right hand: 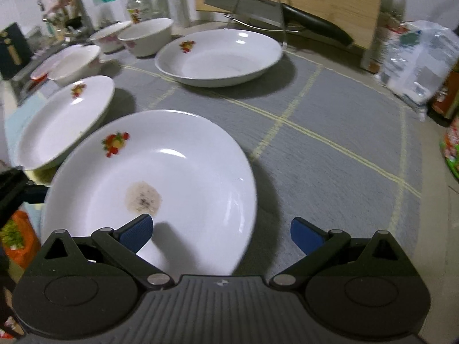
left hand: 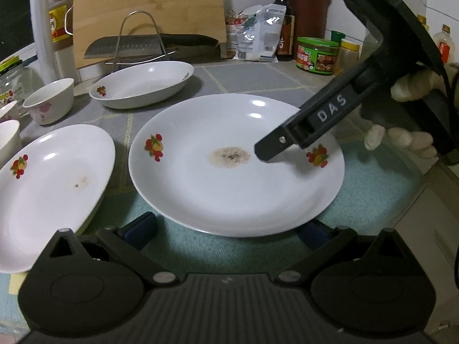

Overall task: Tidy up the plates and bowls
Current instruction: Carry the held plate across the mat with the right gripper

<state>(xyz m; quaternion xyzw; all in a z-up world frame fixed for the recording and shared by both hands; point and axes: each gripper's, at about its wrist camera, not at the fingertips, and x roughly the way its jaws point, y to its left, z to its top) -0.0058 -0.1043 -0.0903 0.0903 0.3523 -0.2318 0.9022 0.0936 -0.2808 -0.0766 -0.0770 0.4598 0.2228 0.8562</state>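
While the dirty plate (right hand: 160, 177) sits on the grey mat (right hand: 330, 149), the right gripper (right hand: 221, 232) hangs over its edge, tongs wide and holding nothing. The left gripper (left hand: 226, 229) waits at the near side, also wide. Another plate (left hand: 48, 189) lies just beside, and bowls (right hand: 146, 35) stand farther back.

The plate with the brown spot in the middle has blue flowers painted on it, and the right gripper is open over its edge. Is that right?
Not quite. The plate with the brown spot has red and yellow fruit painted on it, not blue flowers, as both wrist views show. The rest holds: the right gripper is open over its edge.
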